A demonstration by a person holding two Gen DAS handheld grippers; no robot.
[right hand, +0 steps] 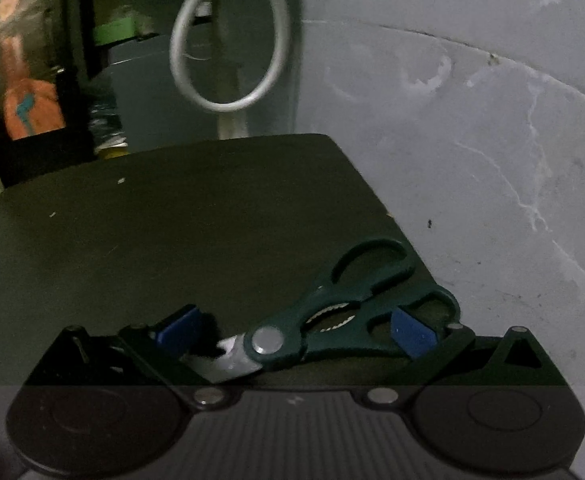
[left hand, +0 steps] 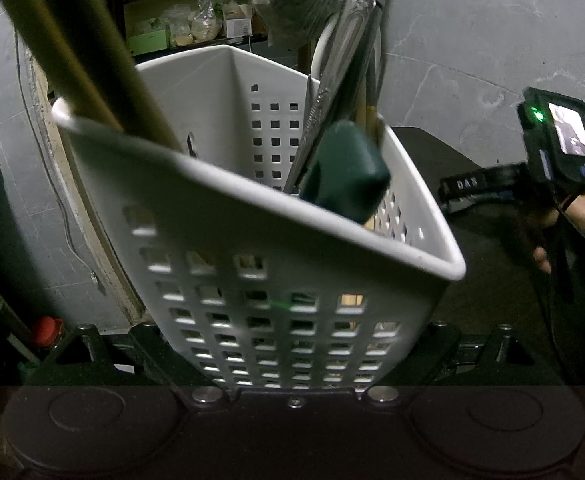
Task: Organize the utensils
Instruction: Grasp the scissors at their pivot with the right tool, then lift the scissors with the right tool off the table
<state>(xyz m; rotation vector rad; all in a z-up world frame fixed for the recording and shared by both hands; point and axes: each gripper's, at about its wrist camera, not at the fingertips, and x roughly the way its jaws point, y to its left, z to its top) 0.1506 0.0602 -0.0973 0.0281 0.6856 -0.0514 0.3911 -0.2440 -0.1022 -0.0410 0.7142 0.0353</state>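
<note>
A white perforated basket fills the left wrist view, tilted, with my left gripper shut on its lower walls. Several utensils stand in it: a thick wooden handle, a dark green handle, a metal handle and a white loop. Dark green scissors lie flat near the right edge of the dark table. My right gripper is open and low over them, a blue pad on either side of the pivot, neither pressing.
A person's hand holds the right gripper to the right of the basket. Grey marbled floor lies beyond the table's right edge. Shelves with bags stand behind. A blurred white loop hangs at the top of the right wrist view.
</note>
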